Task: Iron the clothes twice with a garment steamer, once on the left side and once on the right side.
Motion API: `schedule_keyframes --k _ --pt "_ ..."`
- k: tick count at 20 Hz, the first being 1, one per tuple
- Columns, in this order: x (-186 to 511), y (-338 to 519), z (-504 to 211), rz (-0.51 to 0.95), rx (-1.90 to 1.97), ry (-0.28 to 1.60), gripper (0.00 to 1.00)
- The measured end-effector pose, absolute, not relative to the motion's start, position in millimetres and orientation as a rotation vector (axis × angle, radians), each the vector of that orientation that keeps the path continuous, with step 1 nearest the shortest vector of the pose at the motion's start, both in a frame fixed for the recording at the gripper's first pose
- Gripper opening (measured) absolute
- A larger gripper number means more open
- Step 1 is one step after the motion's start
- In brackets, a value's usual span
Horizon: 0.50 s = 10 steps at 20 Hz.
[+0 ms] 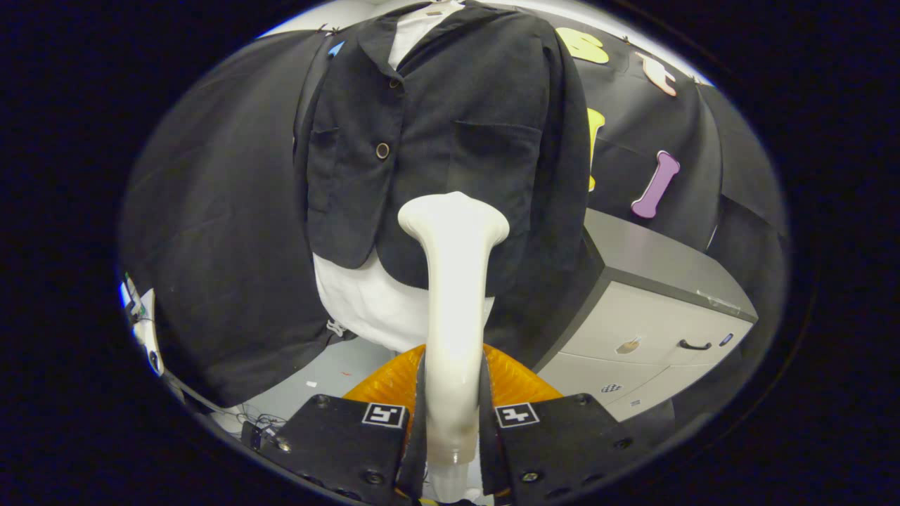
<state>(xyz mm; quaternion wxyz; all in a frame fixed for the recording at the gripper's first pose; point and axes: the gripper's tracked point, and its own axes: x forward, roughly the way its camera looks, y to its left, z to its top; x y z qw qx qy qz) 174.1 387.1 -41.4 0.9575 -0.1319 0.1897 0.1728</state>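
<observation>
A black jacket (450,133) hangs over a white garment (365,302) on a form just ahead of me. My gripper (450,422) is shut on the white garment steamer (455,295), whose handle runs up between the fingers. The steamer's wide head (453,218) stands in front of the jacket's lower front panel, just right of the button line and below the chest pocket (499,144). Whether the head touches the cloth I cannot tell.
A grey drawer cabinet (654,309) stands to the right of the jacket. An orange ribbed thing (517,379) lies low behind the fingers. Cables and small gear (144,323) sit on the floor at the left.
</observation>
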Motion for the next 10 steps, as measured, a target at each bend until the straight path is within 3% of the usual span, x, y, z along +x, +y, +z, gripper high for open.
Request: schedule_keyframes --k 10 --pt "155.3 380.1 33.6 0.358 -0.201 0.277 0.33"
